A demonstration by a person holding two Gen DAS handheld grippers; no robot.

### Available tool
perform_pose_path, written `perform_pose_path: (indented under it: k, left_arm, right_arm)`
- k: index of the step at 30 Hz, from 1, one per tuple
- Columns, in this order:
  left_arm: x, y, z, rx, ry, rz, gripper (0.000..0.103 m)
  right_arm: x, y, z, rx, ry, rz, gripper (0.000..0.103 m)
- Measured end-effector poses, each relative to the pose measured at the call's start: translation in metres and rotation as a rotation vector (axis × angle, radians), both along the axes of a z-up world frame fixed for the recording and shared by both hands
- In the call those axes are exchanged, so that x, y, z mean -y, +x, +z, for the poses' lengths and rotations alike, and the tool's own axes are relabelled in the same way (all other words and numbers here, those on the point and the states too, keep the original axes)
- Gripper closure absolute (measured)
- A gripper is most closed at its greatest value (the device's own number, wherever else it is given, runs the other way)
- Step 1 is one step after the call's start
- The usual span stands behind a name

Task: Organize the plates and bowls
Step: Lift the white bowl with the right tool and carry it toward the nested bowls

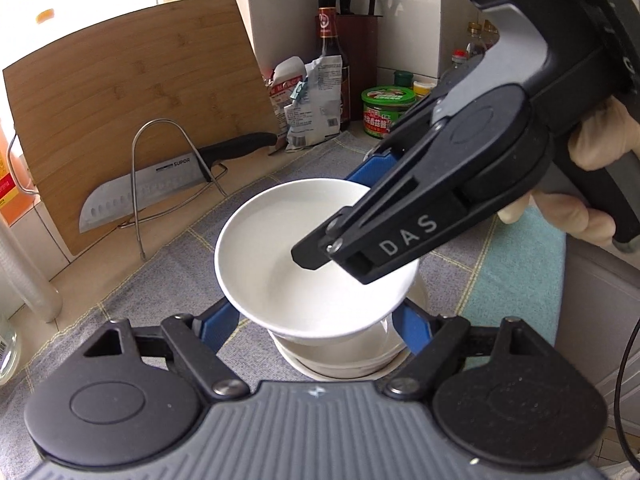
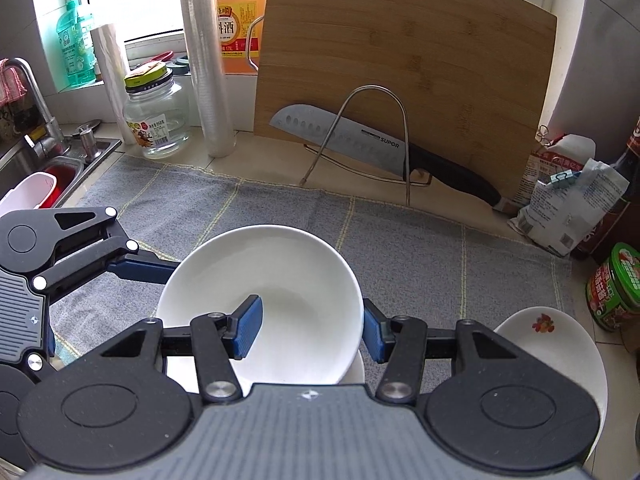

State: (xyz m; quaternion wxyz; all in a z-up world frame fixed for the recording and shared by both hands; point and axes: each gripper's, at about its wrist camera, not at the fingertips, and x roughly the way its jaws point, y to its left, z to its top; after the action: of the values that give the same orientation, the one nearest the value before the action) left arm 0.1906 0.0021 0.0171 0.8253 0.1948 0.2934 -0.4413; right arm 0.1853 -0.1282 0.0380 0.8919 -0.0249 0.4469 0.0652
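A white bowl (image 1: pixel 304 256) sits tilted on top of a stack of white bowls (image 1: pixel 348 360) on the grey checked cloth (image 1: pixel 140 288); it also shows in the right wrist view (image 2: pixel 280 280). My right gripper (image 2: pixel 312 332) straddles the bowl's right rim, one blue pad (image 2: pixel 250 326) inside and one outside, with a gap to the wall. It shows from the side in the left wrist view (image 1: pixel 336 256). My left gripper (image 1: pixel 316 328) is open, its blue fingers (image 1: pixel 218 328) on either side of the stack. A white plate with a fruit print (image 2: pixel 556 352) lies at the right.
A bamboo cutting board (image 2: pixel 404 60) leans at the back with a knife (image 2: pixel 360 140) on a wire rack. Jars, bags and bottles (image 2: pixel 568 208) crowd the right corner. A glass jar (image 2: pixel 156 116) and a sink (image 2: pixel 36 176) are at the left.
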Motion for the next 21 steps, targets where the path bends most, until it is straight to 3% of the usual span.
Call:
perform_pose_path:
  k: [21]
  left_arm:
    - [0.01, -0.002, -0.013, -0.077, -0.007, 0.01, 0.02]
  right_arm:
    - [0.014, -0.005, -0.017, -0.033, 0.029, -0.01, 0.045]
